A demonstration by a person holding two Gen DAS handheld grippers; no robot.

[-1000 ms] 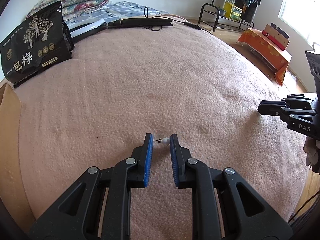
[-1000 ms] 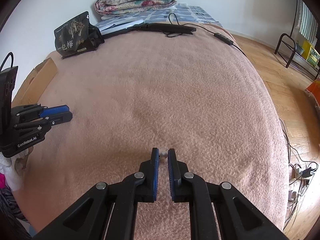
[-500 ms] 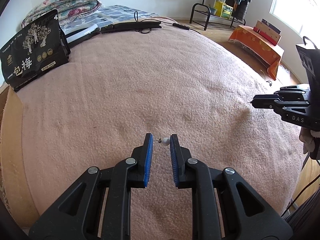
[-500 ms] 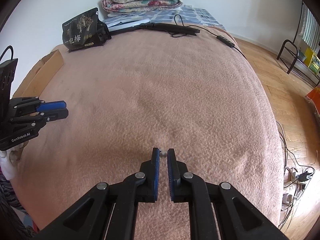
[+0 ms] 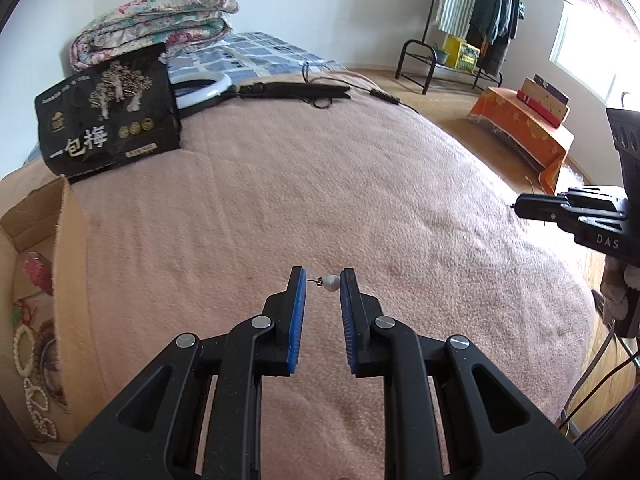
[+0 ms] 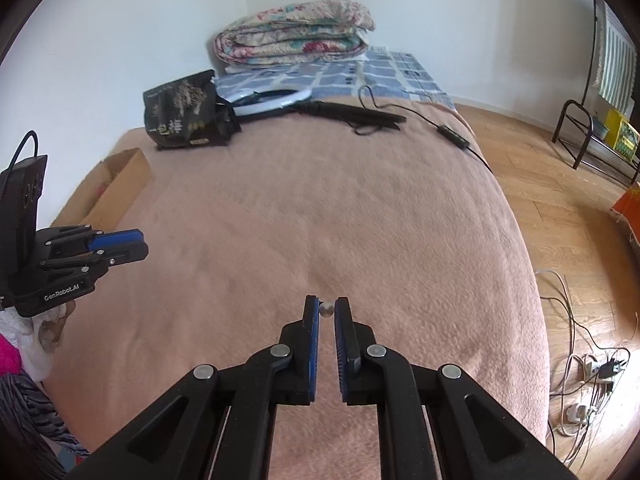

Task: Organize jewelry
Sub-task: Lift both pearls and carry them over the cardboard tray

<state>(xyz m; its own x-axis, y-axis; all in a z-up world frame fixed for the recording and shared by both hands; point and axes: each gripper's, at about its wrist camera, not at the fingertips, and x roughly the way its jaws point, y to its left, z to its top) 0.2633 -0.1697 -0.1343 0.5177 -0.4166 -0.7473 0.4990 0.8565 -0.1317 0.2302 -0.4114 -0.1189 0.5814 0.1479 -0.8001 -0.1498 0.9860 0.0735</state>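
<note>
The left gripper (image 5: 322,280) holds a pearl stud earring (image 5: 330,282) crosswise between its blue pads (image 5: 297,312): the pearl sits against the right pad and the thin post reaches to the left pad, so the jaws are clamped on it end to end, as they were a second ago. The right gripper (image 6: 327,307) pinches a second pearl earring (image 6: 326,309) at its very tips, jaws nearly together, grip unchanged. Both are raised above the pink blanket (image 5: 320,184), well apart from each other.

What differs from the earlier frames is the viewpoint. The left camera has swung left and now takes in the open cardboard box (image 5: 52,264) at the bed's left edge, with bead strands and bracelets (image 5: 24,352) inside (contents only partly visible). The black snack bag (image 5: 108,116) appears larger and closer. In the left view the right gripper (image 5: 520,207) sits higher at the frame's right margin.

Farther back lie a ring light (image 5: 204,88), a black folded stand with cable (image 5: 296,90) and a folded floral quilt (image 5: 152,20).
</note>
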